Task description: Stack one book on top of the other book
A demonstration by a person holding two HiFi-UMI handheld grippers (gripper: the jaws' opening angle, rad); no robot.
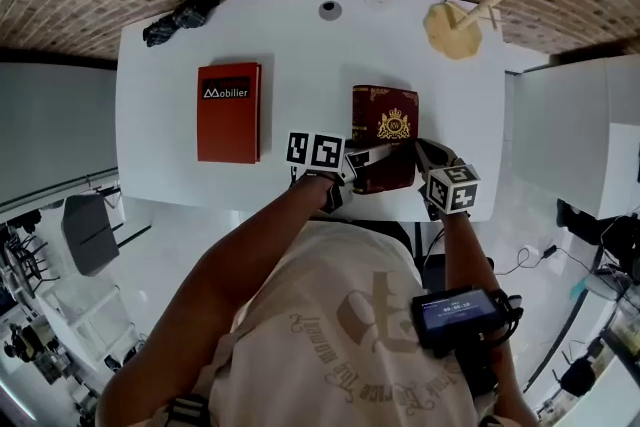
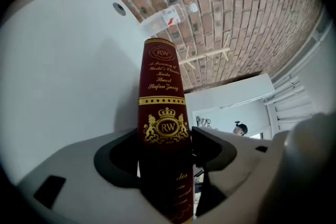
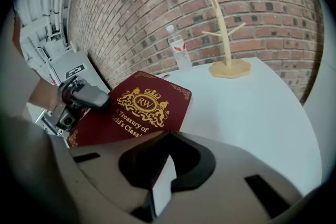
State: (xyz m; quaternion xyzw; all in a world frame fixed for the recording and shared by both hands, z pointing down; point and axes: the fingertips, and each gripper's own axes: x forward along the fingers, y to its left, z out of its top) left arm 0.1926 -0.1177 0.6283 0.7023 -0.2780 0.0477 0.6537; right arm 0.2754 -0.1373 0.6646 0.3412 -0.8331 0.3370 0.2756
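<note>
The maroon book (image 1: 385, 127), with a gold crest and gold lettering on its cover and spine, lies at the near edge of the white table (image 1: 300, 45). The left gripper (image 1: 362, 158) pinches it across the spine. The right gripper (image 1: 425, 155) clamps its white page-edge side. The red book (image 1: 228, 115) lies flat, well apart to the left.

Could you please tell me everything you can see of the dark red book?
The dark red book is a thick hardback with a gold crest, gold lettering and white page edges. It lies at the near edge of the white table, apparently tilted. The left gripper clamps its spine side, the right gripper its page-side corner.
</note>
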